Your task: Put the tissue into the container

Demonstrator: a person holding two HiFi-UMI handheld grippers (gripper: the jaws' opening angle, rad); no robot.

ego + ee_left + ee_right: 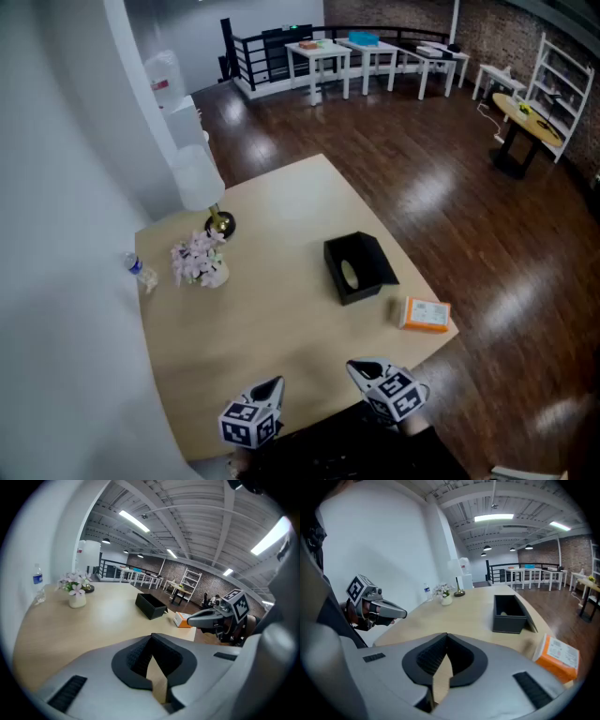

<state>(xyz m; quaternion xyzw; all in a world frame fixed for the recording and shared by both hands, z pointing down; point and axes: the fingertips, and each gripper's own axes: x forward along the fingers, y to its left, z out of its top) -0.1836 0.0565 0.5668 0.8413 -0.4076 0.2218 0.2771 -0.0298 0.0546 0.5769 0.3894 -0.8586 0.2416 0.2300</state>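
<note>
Both clenched empty, left gripper and right gripper hover at the edge of the beige table; black container mid-table, dark wood floor beyond.

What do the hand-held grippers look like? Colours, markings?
Left hand-held gripper and right hand-held gripper match: grey shells tapering to a beak, black ribbed pads, each topped by a white cube with black square markers. No cables visible.
</note>
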